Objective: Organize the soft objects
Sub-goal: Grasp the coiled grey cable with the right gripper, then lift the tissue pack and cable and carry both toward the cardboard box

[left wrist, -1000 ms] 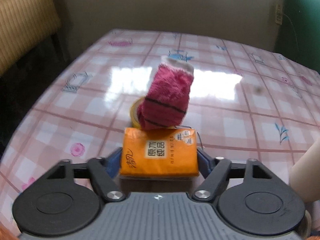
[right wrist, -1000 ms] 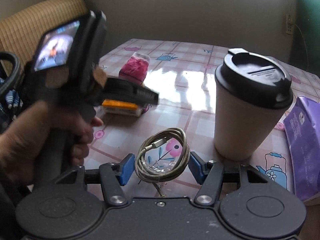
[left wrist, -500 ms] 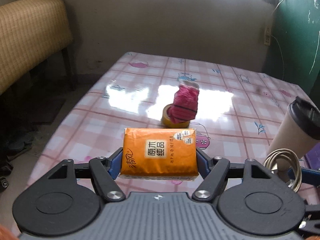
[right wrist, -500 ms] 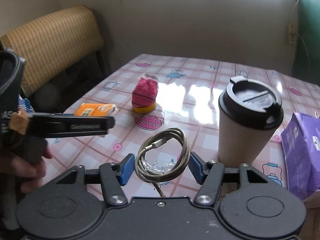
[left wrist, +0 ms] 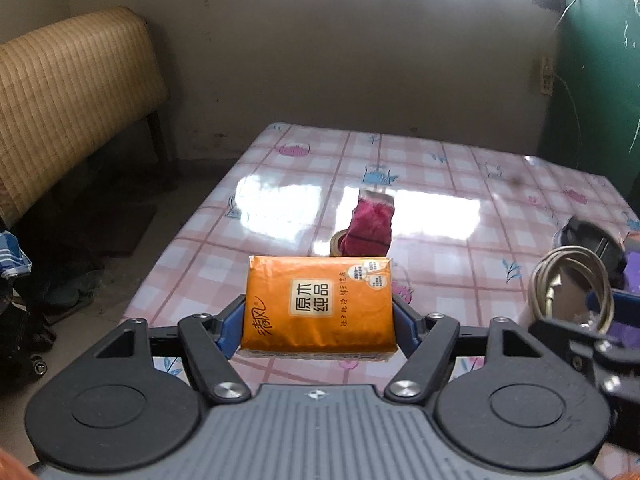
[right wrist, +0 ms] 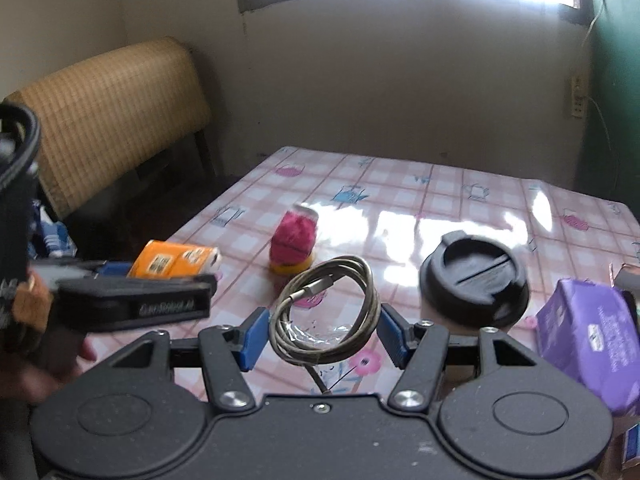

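My left gripper (left wrist: 318, 316) is shut on an orange tissue pack (left wrist: 320, 304) and holds it above the table's near edge; the pack also shows in the right wrist view (right wrist: 176, 265). My right gripper (right wrist: 323, 330) is shut on a coiled grey cable (right wrist: 326, 312), also held up in the air; the cable also shows at the right of the left wrist view (left wrist: 570, 284). A pink fuzzy sock (left wrist: 370, 228) rests on a yellow tape roll (right wrist: 291, 268) in the middle of the pink checked table (left wrist: 440, 184).
A paper cup with a black lid (right wrist: 474, 276) stands right of centre. A purple pack (right wrist: 592, 336) lies at the table's right side. A woven bench back (left wrist: 72, 100) stands left of the table, with dark clutter on the floor below.
Both grippers have pulled back and risen from the table with their loads. The sock and cup look smaller and lower now.
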Motion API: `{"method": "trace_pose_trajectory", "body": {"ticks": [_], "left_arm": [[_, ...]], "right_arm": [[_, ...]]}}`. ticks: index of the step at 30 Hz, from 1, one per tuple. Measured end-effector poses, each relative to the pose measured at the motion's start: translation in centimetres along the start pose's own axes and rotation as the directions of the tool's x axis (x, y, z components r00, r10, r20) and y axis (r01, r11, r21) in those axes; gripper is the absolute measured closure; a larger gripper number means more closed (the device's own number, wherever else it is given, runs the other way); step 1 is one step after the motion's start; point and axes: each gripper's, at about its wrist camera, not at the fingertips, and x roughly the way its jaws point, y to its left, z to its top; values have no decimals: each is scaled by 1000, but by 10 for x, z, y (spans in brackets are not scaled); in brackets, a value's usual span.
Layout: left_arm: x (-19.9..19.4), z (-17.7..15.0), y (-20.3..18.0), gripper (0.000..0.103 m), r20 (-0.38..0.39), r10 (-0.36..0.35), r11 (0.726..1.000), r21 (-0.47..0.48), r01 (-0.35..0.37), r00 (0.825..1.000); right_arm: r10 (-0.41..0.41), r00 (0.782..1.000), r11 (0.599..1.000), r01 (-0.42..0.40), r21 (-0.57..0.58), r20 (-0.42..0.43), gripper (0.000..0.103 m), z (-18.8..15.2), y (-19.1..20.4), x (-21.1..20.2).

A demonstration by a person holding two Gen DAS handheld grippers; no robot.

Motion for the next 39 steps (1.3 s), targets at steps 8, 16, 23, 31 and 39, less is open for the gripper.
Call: {"method": "trace_pose_trajectory", "body": {"ticks": [8, 16, 23, 31, 39], "left_arm": [[-5, 15, -9, 29, -1, 4, 1000, -16, -4, 1000], [-13, 28, -18, 29, 26, -9, 1000, -22, 9, 1000], [-15, 34, -27, 29, 39, -19, 1000, -8, 19, 999], [-18, 39, -39, 29, 46, -40, 999, 7, 39, 998], [-15, 44, -50, 29, 47, -60, 998, 15, 59, 997]], "right_arm": [[-10, 1000, 1000, 9, 22, 26, 32, 19, -3, -6], [-24, 999, 999, 23, 28, 43, 32, 31, -7, -13], [-37, 998, 999, 35, 37, 56, 32, 38, -15, -20], [-62, 996, 997, 59, 41, 64, 32, 44, -23, -23], [-82, 994, 996, 78, 48, 70, 32, 47, -31, -26]]}}
